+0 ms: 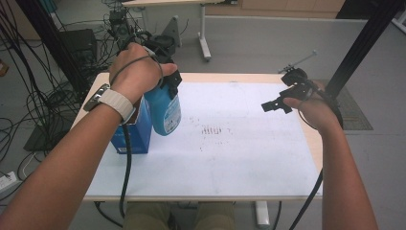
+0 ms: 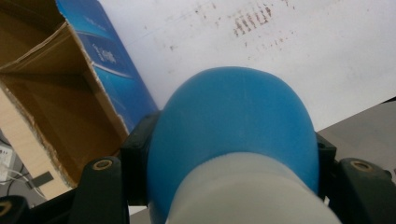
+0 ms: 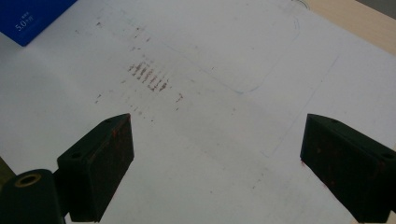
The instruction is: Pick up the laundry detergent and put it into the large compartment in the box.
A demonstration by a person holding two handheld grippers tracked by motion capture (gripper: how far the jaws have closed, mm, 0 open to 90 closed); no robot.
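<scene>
A blue bottle (image 1: 165,109) with a white neck hangs just above the table at the left, beside an open blue cardboard box (image 1: 134,133). My left gripper (image 1: 168,79) is shut on the bottle's top, its black jaws clamped on both sides of the blue body (image 2: 233,126) in the left gripper view. The box's open brown inside (image 2: 51,98) lies to the left of the bottle there. My right gripper (image 1: 275,104) hovers over the table's right side, open, its two black pads (image 3: 100,161) wide apart with nothing between them.
A white sheet (image 1: 225,158) with a patch of small reddish marks (image 1: 210,130) covers the wooden table (image 1: 313,143). Cables and equipment crowd the floor at the left (image 1: 43,105). A black frame post (image 1: 364,43) rises at the back right.
</scene>
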